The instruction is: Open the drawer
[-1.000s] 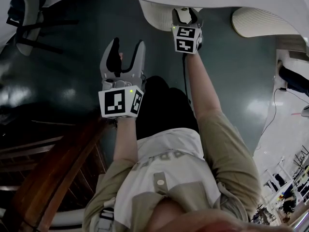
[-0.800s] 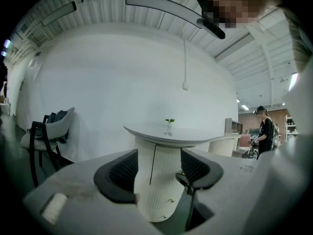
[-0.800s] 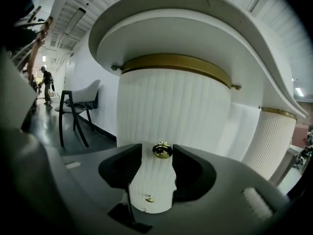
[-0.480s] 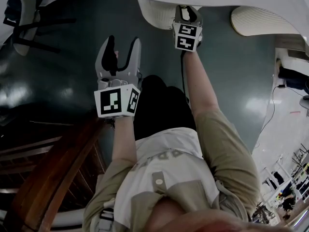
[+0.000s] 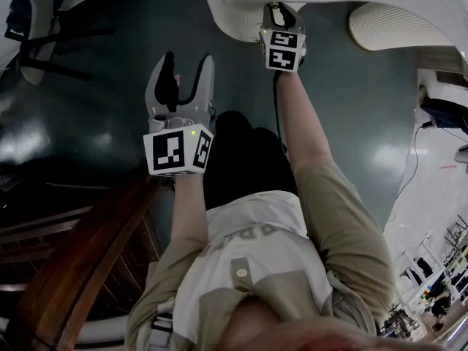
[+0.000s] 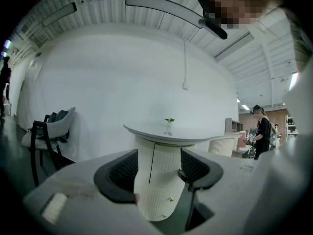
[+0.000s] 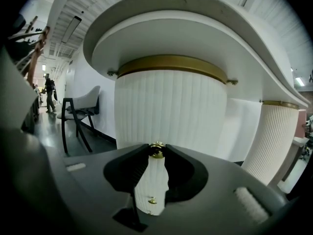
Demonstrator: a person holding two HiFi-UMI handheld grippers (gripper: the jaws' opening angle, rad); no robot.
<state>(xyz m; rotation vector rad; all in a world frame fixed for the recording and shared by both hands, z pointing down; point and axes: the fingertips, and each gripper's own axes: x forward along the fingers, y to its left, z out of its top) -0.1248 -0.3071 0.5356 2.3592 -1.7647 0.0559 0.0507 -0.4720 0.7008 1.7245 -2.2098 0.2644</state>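
Now the right hand-held gripper (image 7: 157,154) is closing its jaws on the small gold knob (image 7: 156,149) of the white ribbed drawer (image 7: 152,177), mid-frame, while the left hand-held gripper (image 6: 157,168) hangs wide apart and empty, so next the right one should pull straight back.

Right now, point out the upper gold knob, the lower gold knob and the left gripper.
upper gold knob (image 7: 156,151): right gripper view, on its round head.
lower gold knob (image 7: 152,200): right gripper view, on its centre.
left gripper (image 6: 158,163): left gripper view, midway between its open fingertips.
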